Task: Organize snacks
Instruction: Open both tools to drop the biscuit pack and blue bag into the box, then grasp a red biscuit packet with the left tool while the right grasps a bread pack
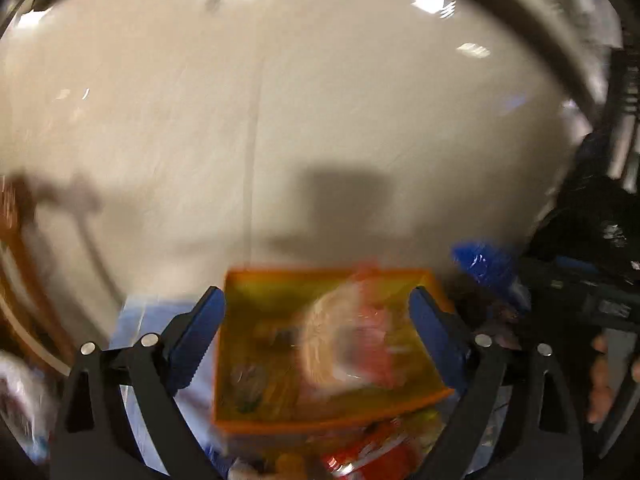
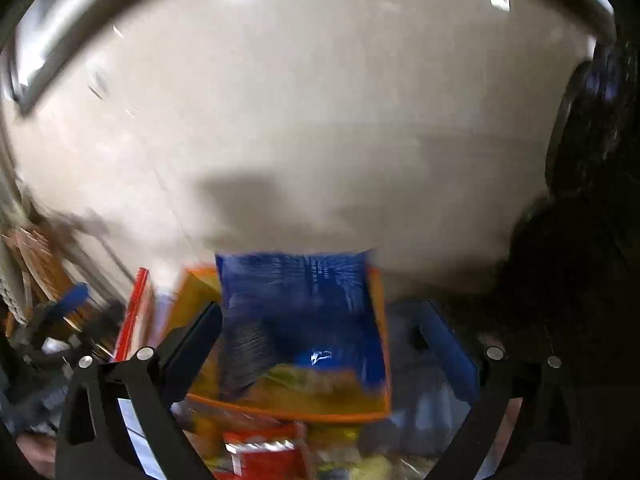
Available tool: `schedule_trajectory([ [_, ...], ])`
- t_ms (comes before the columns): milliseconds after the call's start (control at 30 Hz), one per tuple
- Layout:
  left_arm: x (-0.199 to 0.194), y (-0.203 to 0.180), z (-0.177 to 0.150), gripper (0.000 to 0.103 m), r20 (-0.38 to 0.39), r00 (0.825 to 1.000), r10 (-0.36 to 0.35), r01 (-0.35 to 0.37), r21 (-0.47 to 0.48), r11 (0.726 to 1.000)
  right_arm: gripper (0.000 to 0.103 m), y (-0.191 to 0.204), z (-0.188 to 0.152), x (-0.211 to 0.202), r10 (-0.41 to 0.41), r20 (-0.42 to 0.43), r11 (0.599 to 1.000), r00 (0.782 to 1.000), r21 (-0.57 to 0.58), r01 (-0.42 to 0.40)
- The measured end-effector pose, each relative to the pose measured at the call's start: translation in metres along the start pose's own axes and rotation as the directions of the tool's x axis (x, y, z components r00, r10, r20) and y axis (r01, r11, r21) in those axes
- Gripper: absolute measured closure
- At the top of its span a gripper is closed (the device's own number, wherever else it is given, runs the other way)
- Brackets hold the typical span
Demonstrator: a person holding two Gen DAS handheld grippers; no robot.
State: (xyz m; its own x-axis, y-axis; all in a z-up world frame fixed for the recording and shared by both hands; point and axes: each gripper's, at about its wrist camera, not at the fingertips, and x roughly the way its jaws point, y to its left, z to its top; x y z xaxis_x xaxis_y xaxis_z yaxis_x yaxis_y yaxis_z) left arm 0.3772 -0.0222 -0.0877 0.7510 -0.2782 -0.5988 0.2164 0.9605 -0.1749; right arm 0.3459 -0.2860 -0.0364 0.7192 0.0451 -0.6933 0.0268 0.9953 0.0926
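In the left wrist view an orange bin [image 1: 248,412] lies on the pale table, blurred, holding a pink-and-white snack packet [image 1: 344,344]. My left gripper [image 1: 316,292] hovers over it with its blue pads wide apart, and nothing is pressed between them. In the right wrist view a blue snack bag [image 2: 300,304] lies in the orange bin [image 2: 288,412]. My right gripper [image 2: 322,307] stands open over the bag, its pads clear of it. The blue bag [image 1: 484,268] and the right gripper [image 1: 580,292] also show at the right of the left wrist view.
A red packet [image 1: 360,452] lies just in front of the bin, and it shows as the red packet [image 2: 260,456] in the other view. A red box edge [image 2: 134,312] stands left of the bin. The beige table [image 1: 280,120] stretches beyond. A hand [image 1: 600,380] is at right.
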Motion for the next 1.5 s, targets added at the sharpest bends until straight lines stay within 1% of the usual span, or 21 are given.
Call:
schedule_trajectory([
  [33,0.002,0.005,-0.009,0.012,-0.013,1.000,-0.004,0.004,0.000,1.000,0.004,-0.003,-0.014,0.002,0.002,-0.001,1.000,1.000,-0.012,-0.002],
  [167,-0.003,0.015,-0.079,0.012,-0.042,0.998,0.052,-0.046,0.126,0.991,0.004,-0.017,-0.078,0.012,-0.049,-0.055,0.998,0.997,-0.046,0.046],
  [233,-0.008,0.021,-0.120,0.012,-0.067,0.995,0.078,-0.067,0.160,0.985,0.004,-0.027,-0.113,0.017,-0.060,-0.105,0.998,0.993,-0.022,0.058],
  [367,-0.019,0.031,-0.178,0.012,-0.104,0.986,0.132,-0.112,0.174,0.978,0.004,-0.038,-0.176,0.015,-0.066,-0.171,0.996,0.983,0.045,0.075],
  [500,-0.027,0.038,-0.222,0.012,-0.129,0.977,0.172,-0.148,0.174,0.973,0.004,-0.049,-0.228,0.012,-0.070,-0.226,0.991,0.972,0.098,0.094],
  [600,-0.034,0.036,-0.244,0.012,-0.130,0.973,0.192,-0.165,0.194,0.967,0.004,-0.047,-0.258,0.019,-0.076,-0.287,0.989,0.955,0.100,0.109],
  [667,-0.039,0.039,-0.259,0.012,-0.156,0.971,0.182,-0.154,0.175,0.973,0.004,-0.045,-0.278,0.018,-0.038,-0.324,0.989,0.945,0.122,0.082],
  [733,-0.046,0.037,-0.269,0.012,-0.181,0.972,0.152,-0.124,0.157,0.980,0.004,-0.033,-0.291,0.014,0.038,-0.348,0.990,0.937,0.140,0.012],
  [800,-0.056,0.033,-0.277,0.012,-0.180,0.975,0.128,-0.097,0.174,0.980,0.004,-0.010,-0.304,0.004,0.109,-0.355,0.993,0.929,0.085,-0.084],
  [867,-0.062,0.031,-0.283,0.012,-0.177,0.977,0.121,-0.086,0.194,0.977,0.004,0.015,-0.316,-0.004,0.138,-0.365,0.988,0.921,-0.007,-0.151],
  [967,-0.061,0.030,-0.282,0.012,-0.203,0.972,0.114,-0.077,0.184,0.980,0.004,0.051,-0.341,-0.013,0.169,-0.401,0.958,0.900,-0.146,-0.245],
  [1067,-0.059,0.019,-0.279,0.012,-0.227,0.972,0.058,-0.020,0.163,0.986,0.004,0.070,-0.361,-0.017,0.193,-0.434,0.934,0.880,-0.195,-0.301],
  [1167,-0.056,-0.005,-0.280,0.012,-0.243,0.970,-0.005,0.052,0.188,0.981,0.005,0.091,-0.377,-0.021,0.218,-0.410,0.892,0.885,-0.285,-0.352],
  [1200,-0.052,-0.013,-0.281,0.012,-0.253,0.967,-0.027,0.079,0.197,0.977,0.005,0.101,-0.384,-0.019,0.219,-0.397,0.862,0.891,-0.348,-0.368],
  [1233,-0.050,-0.019,-0.283,0.012,-0.259,0.965,-0.036,0.092,0.208,0.974,0.007,0.107,-0.391,-0.016,0.204,-0.385,0.842,0.900,-0.400,-0.362],
  [1300,-0.042,-0.031,-0.288,0.012,-0.270,0.962,-0.022,0.093,0.253,0.963,0.008,0.113,-0.398,-0.009,0.178,-0.359,0.816,0.916,-0.467,-0.341],
  [1333,-0.039,-0.033,-0.289,0.012,-0.279,0.960,-0.019,0.096,0.262,0.960,0.013,0.113,-0.400,-0.006,0.162,-0.357,0.813,0.920,-0.480,-0.329],
  [1400,-0.037,-0.032,-0.292,0.012,-0.288,0.958,-0.013,0.091,0.259,0.962,0.024,0.110,-0.399,-0.005,0.193,-0.374,0.820,0.907,-0.447,-0.358],
  [1433,-0.037,-0.030,-0.292,0.012,-0.290,0.957,-0.012,0.088,0.254,0.963,0.038,0.111,-0.398,-0.007,0.196,-0.379,0.814,0.904,-0.451,-0.365],
  [1467,-0.038,-0.027,-0.293,0.012,-0.290,0.957,-0.005,0.081,0.251,0.965,0.057,0.111,-0.397,-0.008,0.207,-0.383,0.807,0.900,-0.453,-0.378],
  [1500,-0.038,-0.025,-0.294,0.012,-0.290,0.957,0.002,0.073,0.246,0.966,0.059,0.110,-0.397,-0.009,0.207,-0.393,0.804,0.896,-0.454,-0.384],
])
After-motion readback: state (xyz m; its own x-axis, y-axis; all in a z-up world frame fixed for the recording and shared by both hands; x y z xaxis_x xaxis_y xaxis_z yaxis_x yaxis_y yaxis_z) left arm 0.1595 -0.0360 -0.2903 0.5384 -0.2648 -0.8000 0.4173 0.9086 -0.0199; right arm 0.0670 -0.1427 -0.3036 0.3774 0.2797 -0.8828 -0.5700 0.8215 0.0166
